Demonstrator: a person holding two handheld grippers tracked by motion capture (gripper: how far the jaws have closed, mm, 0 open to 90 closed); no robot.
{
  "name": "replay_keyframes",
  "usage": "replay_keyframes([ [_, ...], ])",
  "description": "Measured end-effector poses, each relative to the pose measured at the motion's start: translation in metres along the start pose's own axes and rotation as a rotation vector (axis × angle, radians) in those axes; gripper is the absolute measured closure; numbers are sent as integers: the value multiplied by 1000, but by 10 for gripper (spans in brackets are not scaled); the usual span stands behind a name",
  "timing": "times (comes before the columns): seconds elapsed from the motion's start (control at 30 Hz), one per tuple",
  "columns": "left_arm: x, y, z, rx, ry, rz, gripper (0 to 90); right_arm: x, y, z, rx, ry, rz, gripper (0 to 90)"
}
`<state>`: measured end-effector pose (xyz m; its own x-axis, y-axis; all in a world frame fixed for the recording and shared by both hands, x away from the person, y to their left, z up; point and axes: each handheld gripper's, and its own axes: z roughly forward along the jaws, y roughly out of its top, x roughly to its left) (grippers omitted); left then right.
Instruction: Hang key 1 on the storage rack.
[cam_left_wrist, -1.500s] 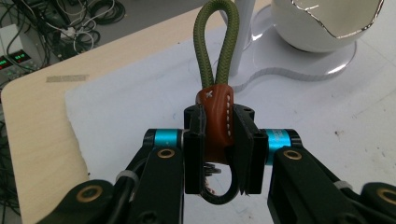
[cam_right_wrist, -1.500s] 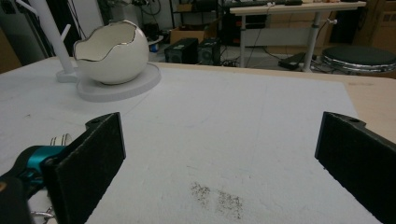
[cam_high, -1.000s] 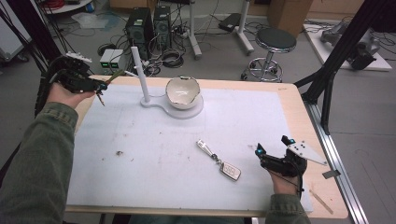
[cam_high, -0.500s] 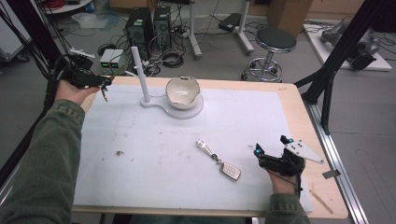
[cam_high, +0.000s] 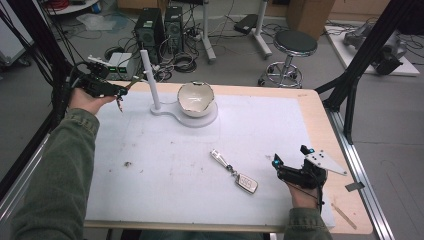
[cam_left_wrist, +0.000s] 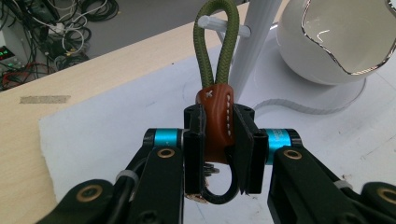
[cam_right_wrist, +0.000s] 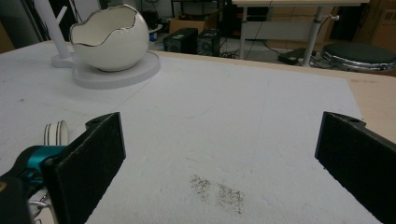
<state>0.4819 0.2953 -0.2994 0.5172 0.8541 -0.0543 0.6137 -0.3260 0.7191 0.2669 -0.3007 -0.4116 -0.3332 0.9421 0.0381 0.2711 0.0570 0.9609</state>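
At the upper left of the frame, the left hand-held gripper (cam_left_wrist: 219, 154) is clenched on a leather-and-cord key strap (cam_left_wrist: 215, 88), apparently carrying it to the white stand's peg (cam_left_wrist: 223, 24), where the loop needs threading on.

A lab — computer towers (cam_high: 160, 30), tangled cables (cam_high: 182, 62), black rig frames (cam_high: 372, 50).

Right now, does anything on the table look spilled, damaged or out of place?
A small patch of dark specks lies on the white mat, like spilled crumbs. The bowl's jagged rim looks like an eggshell design, not damage.
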Motion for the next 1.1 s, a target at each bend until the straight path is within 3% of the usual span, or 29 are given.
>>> replay_keyframes([
  [0.63, -4, -12, 11, -12, -15, -11, 749, 0, 0, -1, 1, -3, 0, 5],
  [0.9, -12, -12, 21, 8, 0, 25, 746, 0, 0, -1, 2, -1, -1, 5],
  [1.1, -12, -12, 26, 47, -17, 17, 733, 0, 0, -1, -1, -2, 2, 5],
])
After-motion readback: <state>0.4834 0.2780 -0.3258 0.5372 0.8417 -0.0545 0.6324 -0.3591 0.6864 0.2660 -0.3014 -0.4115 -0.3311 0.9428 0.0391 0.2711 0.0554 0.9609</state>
